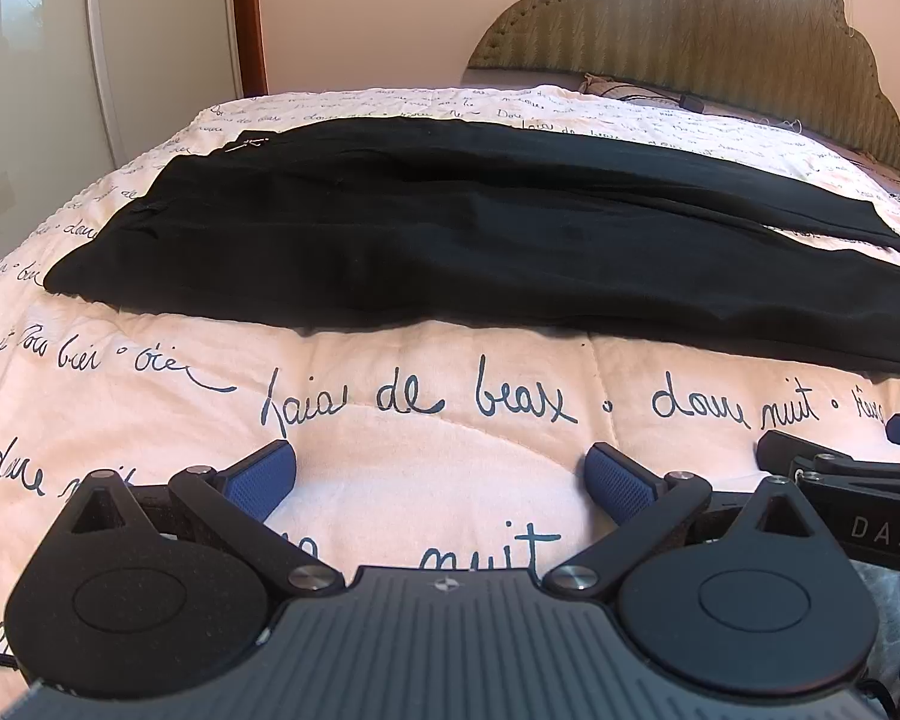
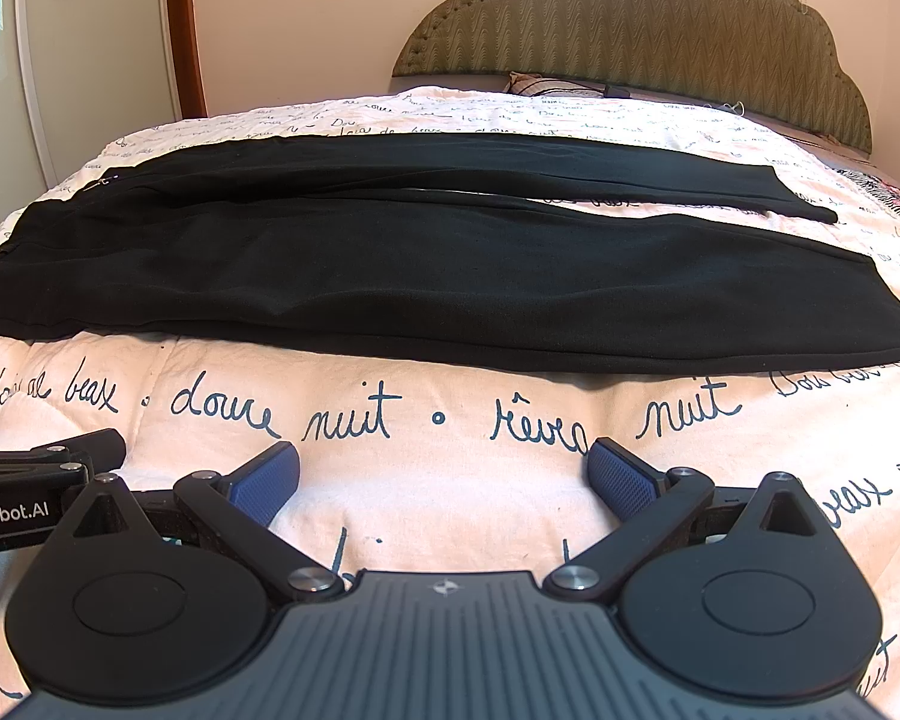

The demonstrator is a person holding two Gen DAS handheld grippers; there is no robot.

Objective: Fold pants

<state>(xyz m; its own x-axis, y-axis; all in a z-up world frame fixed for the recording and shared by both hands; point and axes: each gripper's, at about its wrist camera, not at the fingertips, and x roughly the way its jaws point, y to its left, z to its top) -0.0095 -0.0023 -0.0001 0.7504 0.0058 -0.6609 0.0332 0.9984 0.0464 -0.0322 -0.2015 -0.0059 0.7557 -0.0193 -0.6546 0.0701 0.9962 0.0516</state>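
- Black pants (image 1: 450, 228) are laid flat across the bed (image 1: 426, 474), on a white quilt printed with script, waistband to the left and legs running to the right.
- The left hand-held gripper (image 1: 441, 480) is held over bare quilt near the pants, jaws spread wide, nothing between them.
- The right hand-held gripper (image 2: 444, 480) is held just beside it, likewise wide apart and empty.
- A padded headboard (image 2: 630, 18) is seen at the far side.

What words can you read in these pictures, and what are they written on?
"douce nuit", "de beaux", "nuit": cursive script on the pale quilted bedspread.
"rêves": the same bedspread, read loosely.
"DAS": black body of the right gripper, cut off.
"nRobot.AI": black body of the left gripper, cut off.
Script farther up the bedspread: too small to read.
Black pants: no text.
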